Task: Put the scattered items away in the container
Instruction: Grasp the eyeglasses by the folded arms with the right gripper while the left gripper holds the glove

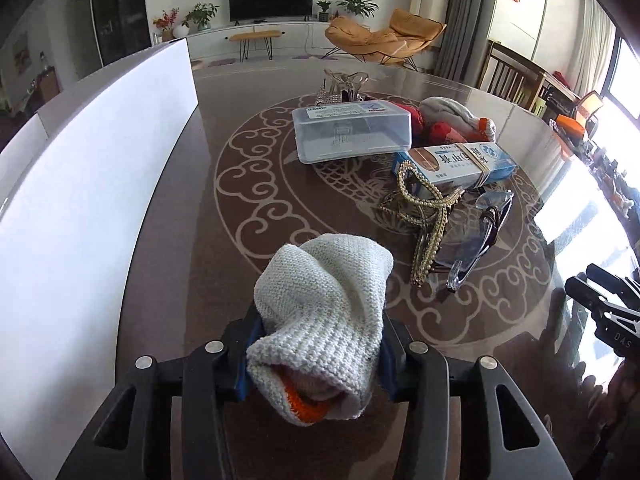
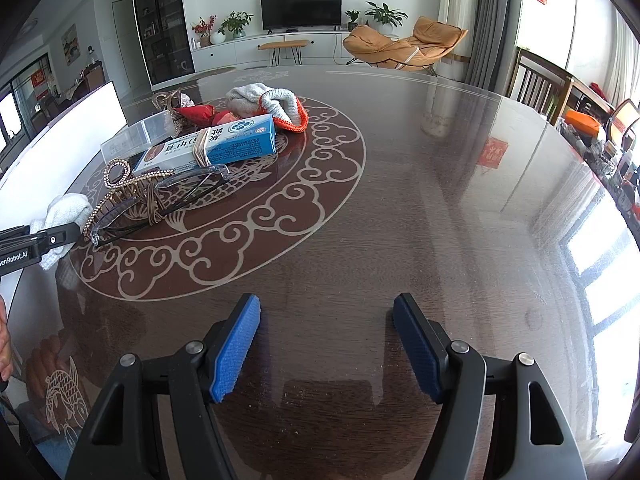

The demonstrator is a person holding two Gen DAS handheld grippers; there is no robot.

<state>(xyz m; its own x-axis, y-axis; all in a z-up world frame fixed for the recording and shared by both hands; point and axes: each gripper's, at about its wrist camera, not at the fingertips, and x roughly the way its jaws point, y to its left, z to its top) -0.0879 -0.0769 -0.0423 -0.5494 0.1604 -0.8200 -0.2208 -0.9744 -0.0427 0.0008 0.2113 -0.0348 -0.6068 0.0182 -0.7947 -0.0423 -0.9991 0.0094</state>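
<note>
My left gripper [image 1: 319,325] is shut on a white knitted glove [image 1: 324,280] with an orange cuff and holds it above the dark table. The container's white wall [image 1: 92,168] rises just to the left of it. Further back lie a clear lidded box [image 1: 352,132], a blue and white carton [image 1: 456,160] bound with rubber bands, a pearl hair clip [image 1: 424,208], clear glasses [image 1: 476,236] and a second glove [image 1: 452,114]. My right gripper [image 2: 326,308] is open over bare table, nothing between its blue pads [image 2: 236,352].
The glossy round table [image 2: 400,200] has a pale swirl pattern. A red pouch [image 2: 196,112] and a sparkly clip [image 1: 344,84] lie behind the pile. A wooden chair [image 2: 536,80] stands at the far right edge. A person's hand [image 2: 4,344] shows at the left.
</note>
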